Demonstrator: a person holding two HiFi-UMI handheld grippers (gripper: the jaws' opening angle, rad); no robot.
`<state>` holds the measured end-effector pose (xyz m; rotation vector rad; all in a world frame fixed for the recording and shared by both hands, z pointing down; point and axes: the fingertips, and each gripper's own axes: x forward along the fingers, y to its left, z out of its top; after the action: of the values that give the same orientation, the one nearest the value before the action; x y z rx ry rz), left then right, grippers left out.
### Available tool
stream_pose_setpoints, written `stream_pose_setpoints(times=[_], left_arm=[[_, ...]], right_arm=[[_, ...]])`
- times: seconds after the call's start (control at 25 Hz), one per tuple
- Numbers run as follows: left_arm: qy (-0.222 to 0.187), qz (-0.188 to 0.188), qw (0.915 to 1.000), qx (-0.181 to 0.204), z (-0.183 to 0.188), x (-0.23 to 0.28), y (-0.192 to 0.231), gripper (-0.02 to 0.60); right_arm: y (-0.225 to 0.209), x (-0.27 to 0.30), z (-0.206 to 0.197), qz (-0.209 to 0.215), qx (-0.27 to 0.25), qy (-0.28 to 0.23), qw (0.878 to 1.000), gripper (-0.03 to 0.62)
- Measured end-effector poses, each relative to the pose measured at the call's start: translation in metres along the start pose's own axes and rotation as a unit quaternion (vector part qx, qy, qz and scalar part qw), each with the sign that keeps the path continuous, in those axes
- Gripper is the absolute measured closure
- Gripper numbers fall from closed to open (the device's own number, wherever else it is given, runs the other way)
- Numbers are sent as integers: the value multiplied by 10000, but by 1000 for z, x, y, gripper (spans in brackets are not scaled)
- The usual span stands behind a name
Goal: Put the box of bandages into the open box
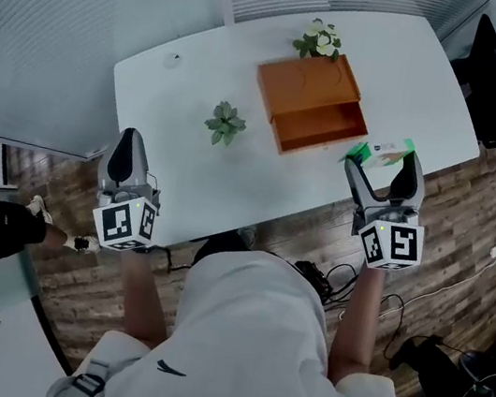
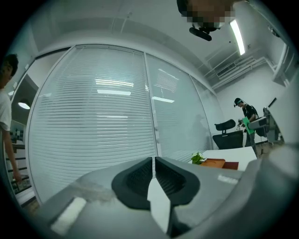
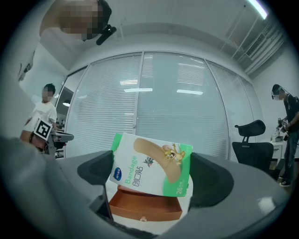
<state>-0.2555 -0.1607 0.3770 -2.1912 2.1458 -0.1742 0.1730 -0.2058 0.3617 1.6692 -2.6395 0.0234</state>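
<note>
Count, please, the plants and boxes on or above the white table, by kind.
Small green plants: 2
Orange wooden box with an open drawer: 1
Green-and-white cardboard bandage box: 1
Total: 4

I see a white table (image 1: 171, 122) on a wood floor (image 1: 454, 243). Glass walls (image 3: 177, 102) with blinds surround it. A black chair (image 3: 252, 150) stands nearby.

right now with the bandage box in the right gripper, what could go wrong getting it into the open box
1. The bandage box sits tilted between the right gripper's jaws, so a low corner may catch the open box's front wall on the way in.
2. It is held close to the table edge, so a slip could send it to the floor.
</note>
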Motion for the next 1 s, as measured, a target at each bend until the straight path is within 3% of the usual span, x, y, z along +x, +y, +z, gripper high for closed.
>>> stream_pose_setpoints(times=[0.24,0.48,0.6,0.72,0.92,1.0], left_arm=[[42,-136,9999,-13,-4,24,1,557],[142,-170,9998,-2,-11,31,3,557],[177,-149,9997,-21,-15,30,5,557],[202,-143,9997,-37,-18,30,6,557],[194,-138,9997,-51,-19,29,6,557],[198,-118,9997,-55,-20,27,7,557]], right_arm=[[0,34,-14,-81,-232,236,9994,74],[5,64,-34,17,-863,601,9945,74],[11,76,-42,77,-1501,842,9850,74],[18,86,-51,157,-2640,1130,9578,74],[19,96,-74,260,-4424,1654,8811,74],[19,100,-80,320,-4737,1760,8624,74]])
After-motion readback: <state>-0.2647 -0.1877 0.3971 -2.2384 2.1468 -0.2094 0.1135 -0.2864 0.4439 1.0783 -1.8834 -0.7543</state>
